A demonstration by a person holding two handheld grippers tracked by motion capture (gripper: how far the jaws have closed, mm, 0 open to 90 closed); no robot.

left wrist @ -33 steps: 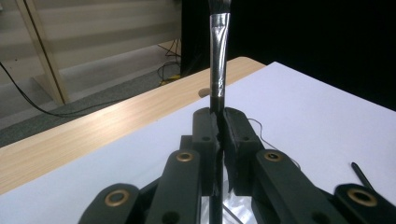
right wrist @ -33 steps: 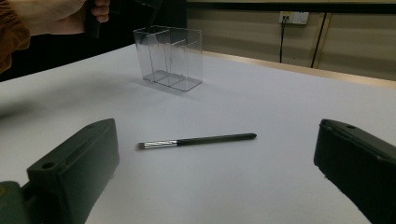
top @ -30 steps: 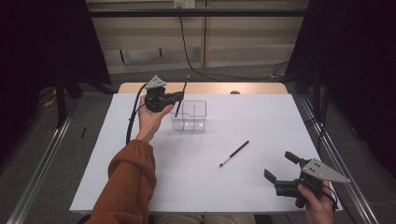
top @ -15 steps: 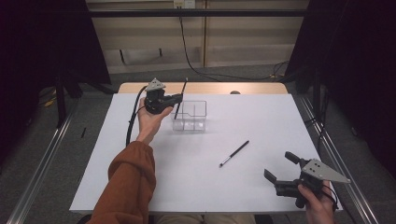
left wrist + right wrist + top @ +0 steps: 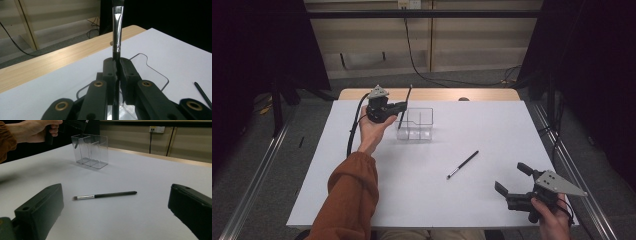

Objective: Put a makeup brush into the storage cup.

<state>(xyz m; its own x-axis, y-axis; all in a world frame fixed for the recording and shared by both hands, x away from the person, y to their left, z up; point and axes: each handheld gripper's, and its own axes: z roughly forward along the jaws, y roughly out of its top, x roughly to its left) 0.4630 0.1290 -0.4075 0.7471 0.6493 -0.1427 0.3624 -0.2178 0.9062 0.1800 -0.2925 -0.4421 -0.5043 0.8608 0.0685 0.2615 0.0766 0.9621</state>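
My left gripper (image 5: 403,106) (image 5: 117,66) is shut on a black makeup brush (image 5: 407,102) (image 5: 117,30) that stands nearly upright, silver ferrule above the jaws. The brush's lower end dips into the end compartment of a clear plastic organizer (image 5: 424,126) (image 5: 97,150) (image 5: 152,71) nearest the holding hand. A second black brush (image 5: 463,164) (image 5: 106,195) lies flat on the white table cover, right of centre. My right gripper (image 5: 510,177) (image 5: 116,203) hovers open near the front right corner, its jaws wide apart, pointed at that lying brush and a short way from it.
White paper (image 5: 492,130) covers the table, with a strip of wooden tabletop (image 5: 437,94) along the far edge. A black cable (image 5: 354,130) trails from the left gripper over the paper. An orange sleeve (image 5: 349,200) reaches in from the front.
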